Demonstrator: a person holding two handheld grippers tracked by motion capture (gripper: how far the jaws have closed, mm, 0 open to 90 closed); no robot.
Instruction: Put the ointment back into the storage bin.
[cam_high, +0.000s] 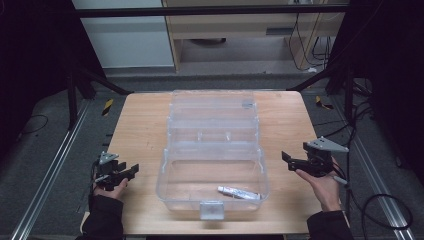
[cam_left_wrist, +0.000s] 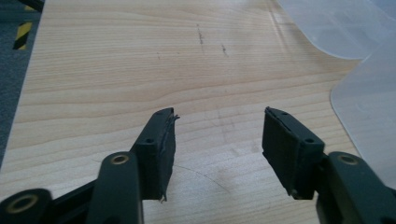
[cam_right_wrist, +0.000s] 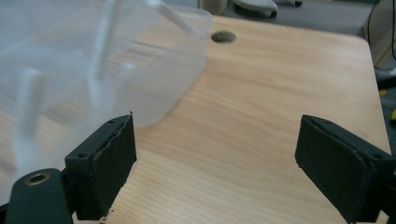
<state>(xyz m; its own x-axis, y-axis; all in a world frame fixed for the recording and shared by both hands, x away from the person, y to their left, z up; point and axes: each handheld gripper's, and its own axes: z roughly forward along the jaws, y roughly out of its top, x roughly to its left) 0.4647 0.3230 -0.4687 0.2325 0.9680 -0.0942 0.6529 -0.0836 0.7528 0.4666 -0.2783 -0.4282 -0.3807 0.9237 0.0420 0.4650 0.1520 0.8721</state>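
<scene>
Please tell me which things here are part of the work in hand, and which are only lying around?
Part of the work:
clear plastic box, open on the table
tube lying inside the box
left gripper, open, empty
right gripper, open, empty

Only lying around:
cables on the floor
wooden table

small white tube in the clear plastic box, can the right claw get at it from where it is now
Probably yes. The small white tube lies in the open front tray of the clear plastic box, nothing over it. The right claw is open beside the box; it must lift over the wall and come down.
</scene>
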